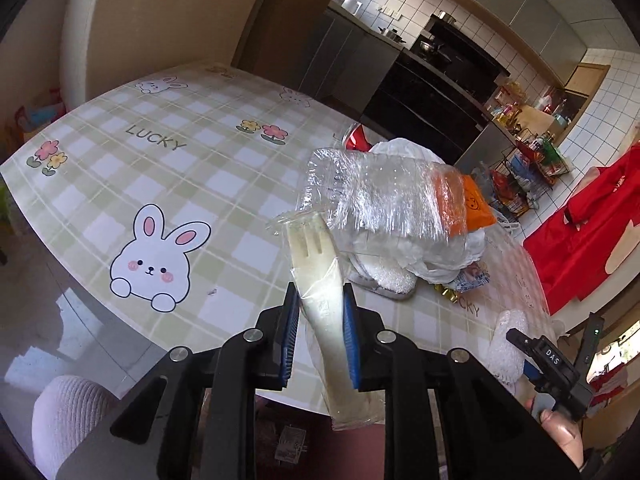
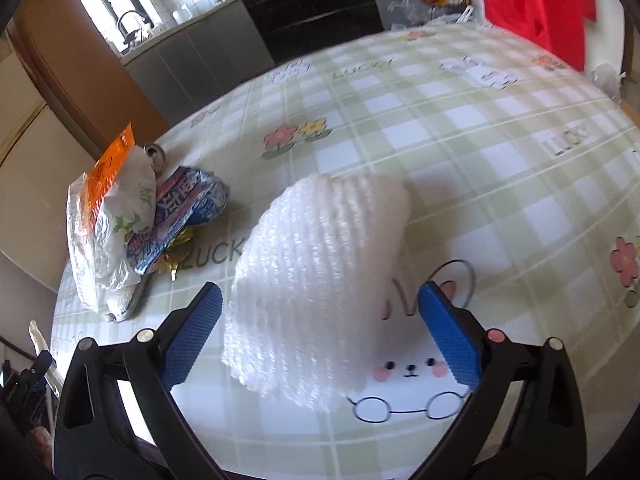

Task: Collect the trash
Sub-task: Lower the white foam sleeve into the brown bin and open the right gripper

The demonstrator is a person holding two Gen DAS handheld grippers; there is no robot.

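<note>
left gripper point(image 1: 320, 304) tilted down, clamped on wrapped fork point(image 1: 316, 280) | right gripper point(image 2: 320, 320) apart, apparently straddling foam sheet point(image 2: 316, 280)

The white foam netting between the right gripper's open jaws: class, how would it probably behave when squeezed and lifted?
The foam netting looks airy and ribbed, so it is probably very light and would squash under the right gripper. Its draped, curled edge suggests it would flop rather than hold shape.
</note>
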